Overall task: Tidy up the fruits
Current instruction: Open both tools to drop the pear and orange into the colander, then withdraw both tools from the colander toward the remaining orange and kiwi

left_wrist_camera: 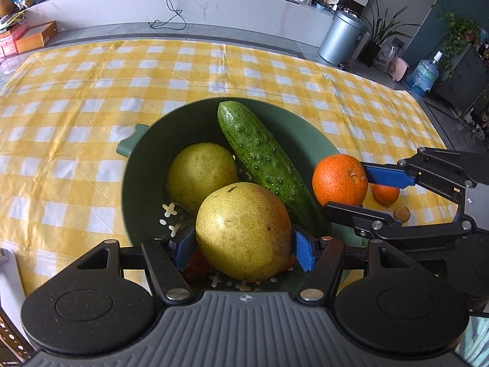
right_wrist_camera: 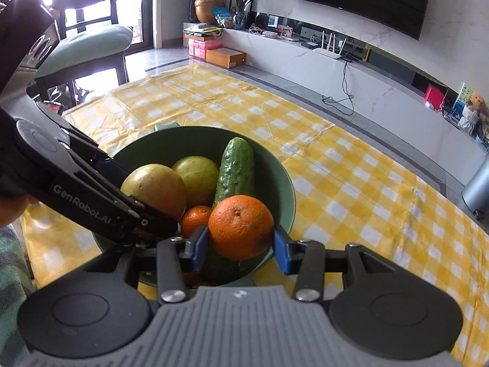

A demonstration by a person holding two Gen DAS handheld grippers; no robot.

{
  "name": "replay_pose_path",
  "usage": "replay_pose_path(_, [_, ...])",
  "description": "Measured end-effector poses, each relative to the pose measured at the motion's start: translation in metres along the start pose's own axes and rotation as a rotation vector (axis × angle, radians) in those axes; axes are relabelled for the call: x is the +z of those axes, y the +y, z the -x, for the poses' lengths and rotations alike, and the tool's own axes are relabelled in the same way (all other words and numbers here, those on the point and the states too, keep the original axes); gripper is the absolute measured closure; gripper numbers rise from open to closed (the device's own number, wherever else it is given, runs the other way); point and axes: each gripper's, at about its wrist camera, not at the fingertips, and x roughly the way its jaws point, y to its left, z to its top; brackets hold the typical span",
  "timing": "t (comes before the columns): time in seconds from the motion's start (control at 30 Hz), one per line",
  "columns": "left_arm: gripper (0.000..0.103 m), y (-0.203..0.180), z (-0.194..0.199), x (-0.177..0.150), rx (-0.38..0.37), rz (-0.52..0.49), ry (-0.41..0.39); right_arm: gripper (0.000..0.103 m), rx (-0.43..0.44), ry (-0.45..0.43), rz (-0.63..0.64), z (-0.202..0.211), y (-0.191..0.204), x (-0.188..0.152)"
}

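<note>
The left gripper (left_wrist_camera: 243, 249) is holding a pear (left_wrist_camera: 243, 232) between its blue pads (left_wrist_camera: 304, 252), jaws closed against both sides of the fruit, low in the centre of the left wrist frame. The pear is sitting over the near part of a green colander bowl (left_wrist_camera: 143, 153). Behind it in the bowl, a second pear (left_wrist_camera: 198, 174) is lying at centre left, and a cucumber (left_wrist_camera: 262, 159) is running diagonally from the upper centre toward the lower right, touching that second pear.

The right gripper (right_wrist_camera: 241, 243) is holding an orange (right_wrist_camera: 241, 226) between its blue pads (right_wrist_camera: 200, 243), jaws closed on it at the centre of the right wrist frame, over the near rim of the bowl. In the left wrist frame this orange is appearing at centre right, just beside the bowl rim.

A smaller orange (right_wrist_camera: 195, 218) is lying inside the bowl, just left of the held one. Outside the bowl, at the right of the left wrist frame, another small orange (left_wrist_camera: 385, 194) and a walnut (left_wrist_camera: 402, 213) are resting on the yellow checked tablecloth (left_wrist_camera: 76, 107) covering the table.
</note>
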Motion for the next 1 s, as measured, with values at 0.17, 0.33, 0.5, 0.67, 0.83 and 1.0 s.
replay_pose_path(0.17, [0.028, 0.001, -0.007, -0.001, 0.011, 0.013, 0.01, 0.061, -0.024, 0.013, 0.038, -0.008, -0.002, 0.003])
replay_pose_path(0.33, [0.028, -0.006, -0.012, -0.002, 0.043, -0.015, 0.009, 0.06, -0.074, 0.024, 0.106, -0.018, 0.002, 0.006])
replay_pose_path(0.5, [0.028, -0.009, -0.013, -0.003, 0.067, -0.027, 0.007, 0.06, -0.08, 0.026, 0.133, -0.02, 0.002, 0.005])
replay_pose_path(0.67, [0.026, -0.014, -0.013, -0.006, 0.099, -0.06, 0.011, 0.06, -0.078, 0.03, 0.116, -0.02, 0.0, 0.002])
replay_pose_path(0.83, [0.021, -0.013, -0.01, -0.005, 0.103, -0.033, -0.019, 0.059, -0.069, 0.027, 0.083, -0.016, -0.002, 0.0])
replay_pose_path(1.0, [0.021, -0.017, -0.006, -0.007, 0.127, -0.019, -0.049, 0.049, -0.069, 0.019, 0.053, -0.008, -0.005, 0.0])
